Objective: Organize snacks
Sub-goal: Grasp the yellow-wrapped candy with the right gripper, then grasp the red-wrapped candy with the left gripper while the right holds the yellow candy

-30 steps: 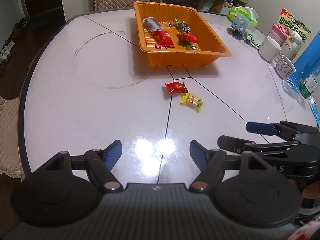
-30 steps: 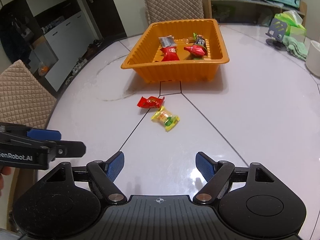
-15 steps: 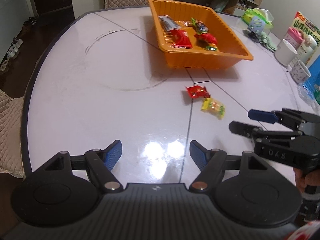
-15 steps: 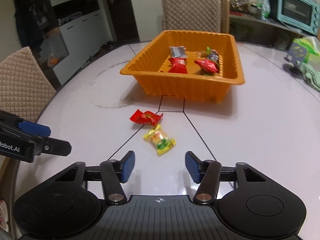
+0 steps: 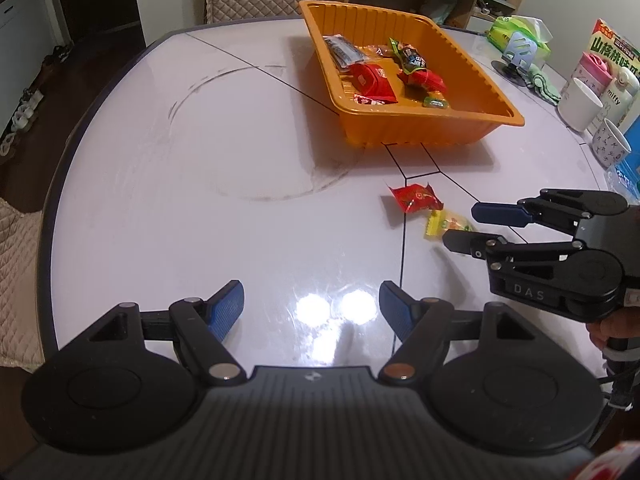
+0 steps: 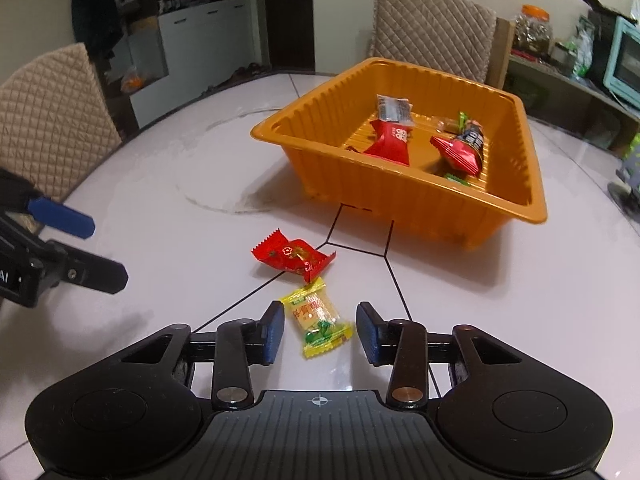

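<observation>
Seen from the left wrist, the left hand-held gripper (image 5: 311, 304) hangs with its blue pads wide apart and nothing between them, over bare glossy white worktop (image 5: 160, 200) towards the near edge. Out past it, towards the right edge, lie a small red foil-wrapped candy (image 5: 415, 197) and, just beside it, a small yellow plastic-wrapped candy (image 5: 447, 224). The right hand-held gripper (image 5: 466, 226) reaches in from the right, its two fingers parted on either side of the yellow one. Farther off stands the orange ribbed plastic tray (image 5: 424, 138) with several wrapped snacks already inside.

From the right wrist, the right hand-held gripper (image 6: 320, 330) is spread with the yellow plastic-wrapped candy (image 6: 318, 320) lying between its pads, untouched by either as far as I can tell. The red foil-wrapped candy (image 6: 294, 258) lies just beyond, its corner about touching the yellow wrapper. The orange ribbed plastic tray (image 6: 400, 200) sits behind both.

The yellow candy looks very light, its film wrapper slick and crinkly, with flat crimped ends that would fold or slide under a pinch. The firmer middle is probably the place to take hold, across its narrow width, with the pads low to the worktop.
</observation>
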Tool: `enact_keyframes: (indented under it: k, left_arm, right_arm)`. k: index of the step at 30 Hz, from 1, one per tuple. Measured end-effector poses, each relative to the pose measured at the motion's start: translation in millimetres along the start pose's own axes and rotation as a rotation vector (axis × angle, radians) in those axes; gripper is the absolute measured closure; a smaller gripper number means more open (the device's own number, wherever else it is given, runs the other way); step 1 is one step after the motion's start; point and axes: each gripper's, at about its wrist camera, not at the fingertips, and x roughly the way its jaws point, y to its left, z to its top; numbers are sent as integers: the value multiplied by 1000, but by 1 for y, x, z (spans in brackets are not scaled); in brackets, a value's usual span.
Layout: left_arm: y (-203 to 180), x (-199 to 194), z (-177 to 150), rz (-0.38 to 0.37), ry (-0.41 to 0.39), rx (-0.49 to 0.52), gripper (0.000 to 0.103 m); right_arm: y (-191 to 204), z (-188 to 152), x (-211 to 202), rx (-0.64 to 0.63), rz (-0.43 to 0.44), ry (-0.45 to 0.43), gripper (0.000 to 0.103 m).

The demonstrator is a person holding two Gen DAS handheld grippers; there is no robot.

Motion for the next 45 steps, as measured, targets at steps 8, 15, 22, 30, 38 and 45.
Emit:
enact_keyframes:
  k: [8,15,22,30,38,45]
  left_arm:
    - [-1,9,6,-24,-13,56,31]
    - [-8,20,16,-55,-25,115,31]
    - [-23,28,26,-116,-65,226,32]
    - [-47,52,45,-179,-91,400,33]
    - [-69,79,59,-221,-74,511,41]
    - [-72,87,58,-249,-25,502,48]
  right_arm:
    - [2,1,12,-48,9,16,67]
    - [1,-1,8,-25,16,25,75]
    - [-6,-11,-6,68,-7,41,76]
    - [-27,-20,-23,198,-77,52,75]
    - [-45,-26,-32,283,-122,42,75]
    - [-51,-27,-35,353,-116,28,75]
